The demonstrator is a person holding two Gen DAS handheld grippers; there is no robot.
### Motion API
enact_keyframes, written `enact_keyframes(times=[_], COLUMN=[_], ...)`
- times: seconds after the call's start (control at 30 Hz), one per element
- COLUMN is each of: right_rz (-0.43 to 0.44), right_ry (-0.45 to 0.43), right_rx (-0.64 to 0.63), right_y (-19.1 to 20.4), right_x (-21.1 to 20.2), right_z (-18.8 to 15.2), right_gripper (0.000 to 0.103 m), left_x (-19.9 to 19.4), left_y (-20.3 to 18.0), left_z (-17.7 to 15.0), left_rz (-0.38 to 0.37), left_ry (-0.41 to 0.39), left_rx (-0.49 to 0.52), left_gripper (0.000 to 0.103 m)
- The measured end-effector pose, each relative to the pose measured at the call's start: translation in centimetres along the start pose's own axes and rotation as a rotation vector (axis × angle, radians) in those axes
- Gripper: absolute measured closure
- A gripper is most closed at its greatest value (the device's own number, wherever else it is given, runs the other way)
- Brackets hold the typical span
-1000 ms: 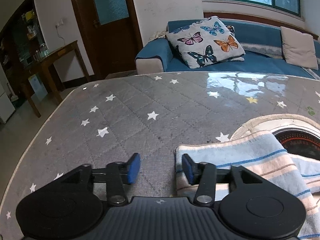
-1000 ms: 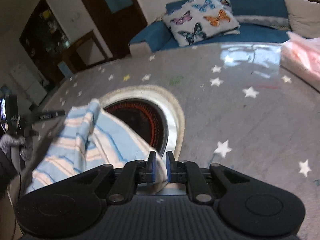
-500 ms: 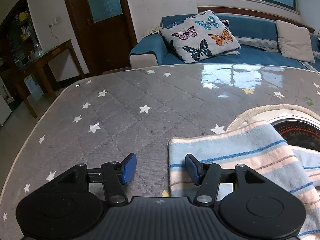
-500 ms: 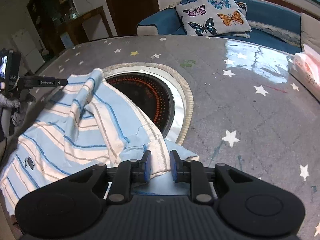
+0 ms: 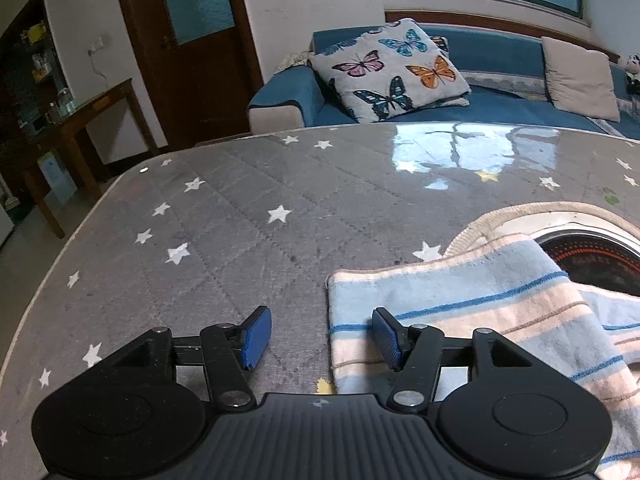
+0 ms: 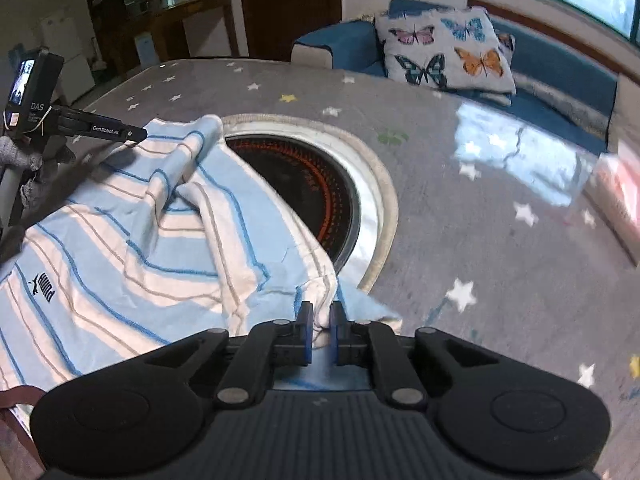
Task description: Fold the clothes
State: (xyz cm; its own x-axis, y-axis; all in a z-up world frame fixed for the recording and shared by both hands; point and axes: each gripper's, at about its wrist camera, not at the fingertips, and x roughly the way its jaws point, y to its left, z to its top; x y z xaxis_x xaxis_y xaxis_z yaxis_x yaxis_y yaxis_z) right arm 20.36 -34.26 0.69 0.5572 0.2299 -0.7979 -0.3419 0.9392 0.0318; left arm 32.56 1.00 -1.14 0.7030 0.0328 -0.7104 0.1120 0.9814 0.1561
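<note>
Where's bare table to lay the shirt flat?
Free: the grey starred cloth left of the shirt, out to the table edge, and the stretch between the round burner and the pink pack. Crowded: the shirt half covers the burner.

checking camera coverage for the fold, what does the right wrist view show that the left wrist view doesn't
Only the right wrist view shows the right gripper pinched shut on a fold of the striped garment, the garment's dark printed logo, a pink item at the table's right edge, and the left gripper seen from outside.

Only the left wrist view shows the left gripper's open jaws straddling the garment's edge, a beige cushion and the wooden door.

Both show the star-patterned table cover, the round recessed burner and the butterfly pillow.
</note>
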Motion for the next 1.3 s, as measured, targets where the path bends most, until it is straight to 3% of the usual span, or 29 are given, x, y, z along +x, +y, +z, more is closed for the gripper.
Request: enact_keyframes(times=[0.3,0.37,0.43,0.57,0.8,1.0,1.2,1.3], right_rz=[-0.140,-0.187,-0.222,-0.269,-0.373,-0.407,-0.411,-0.388], right_ry=[-0.091,-0.127,-0.155,-0.181,-0.202,-0.211,-0.183,-0.135], right_rx=[-0.111,-0.139,-0.151,-0.140,-0.148,-0.115,-0.068,-0.019], right_y=[-0.7,-1.0,-1.5,-2.6,-4.4,-6.0,-7.8,-9.2], right_x=[-0.9,-1.0,-0.9,0.0,2.5,5.2,8.9,11.1], right_z=[3.8,5.1,6.4,8.4,10.1,11.1,12.1,12.0], right_gripper=[0.097,0.097,0.097,0.097,0.098,0.098,0.098,0.097], left_x=[1.1,1.2,1.2,1.2,0.3,0.4,4.0,6.0], left_y=[0.2,0.2,0.0,-1.1,-0.8,-1.1,-2.4,-2.9], left_z=[0.8,0.8,0.9,0.9,1.5,3.2,4.6,4.3], left_rz=[-0.032,-0.065,-0.093,-0.070,0.046,0.097,0.119,0.174], left_ry=[0.005,0.000,-0.006,-0.027,-0.131,-0.210,-0.166,-0.118], left_rx=[-0.014,-0.013,0.000,0.055,0.084,0.111,0.164,0.166], left_gripper=[0.047,0.062,0.083,0.100,0.102,0.102,0.101,0.097])
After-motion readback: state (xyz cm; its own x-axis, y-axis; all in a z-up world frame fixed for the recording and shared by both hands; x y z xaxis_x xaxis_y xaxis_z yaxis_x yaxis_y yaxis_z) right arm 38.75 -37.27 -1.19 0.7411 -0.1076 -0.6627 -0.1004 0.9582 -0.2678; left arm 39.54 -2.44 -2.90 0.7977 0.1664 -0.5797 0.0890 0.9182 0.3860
